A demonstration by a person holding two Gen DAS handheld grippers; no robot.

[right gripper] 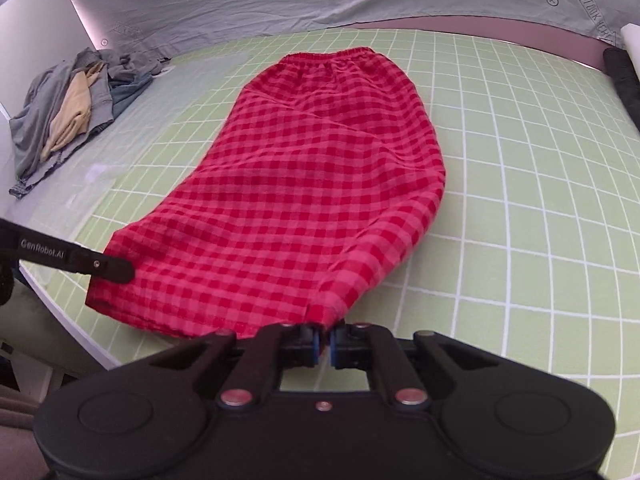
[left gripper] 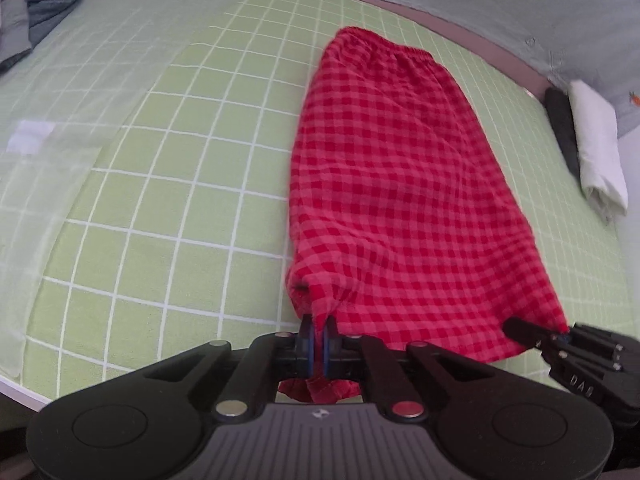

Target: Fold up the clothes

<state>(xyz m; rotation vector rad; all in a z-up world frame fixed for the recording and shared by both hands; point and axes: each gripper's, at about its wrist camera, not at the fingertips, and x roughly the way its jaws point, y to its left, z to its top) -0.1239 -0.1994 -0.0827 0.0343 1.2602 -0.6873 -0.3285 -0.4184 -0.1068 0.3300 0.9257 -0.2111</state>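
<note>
Both grippers, left gripper (left gripper: 319,334) and right gripper (right gripper: 325,338), angle downward, pinching the red checked garment's (right gripper: 312,184) hem.

Both cameras ride low at the near hem of the long red-and-pink checked cloth garment (left gripper: 404,184), looking down its length toward its elastic waistband. The left wrist view sits at the hem's left corner, the right wrist view (right gripper: 320,176) at its right corner. Both share the garment and the green white-gridded bed sheet (left gripper: 180,208) around it.
</note>
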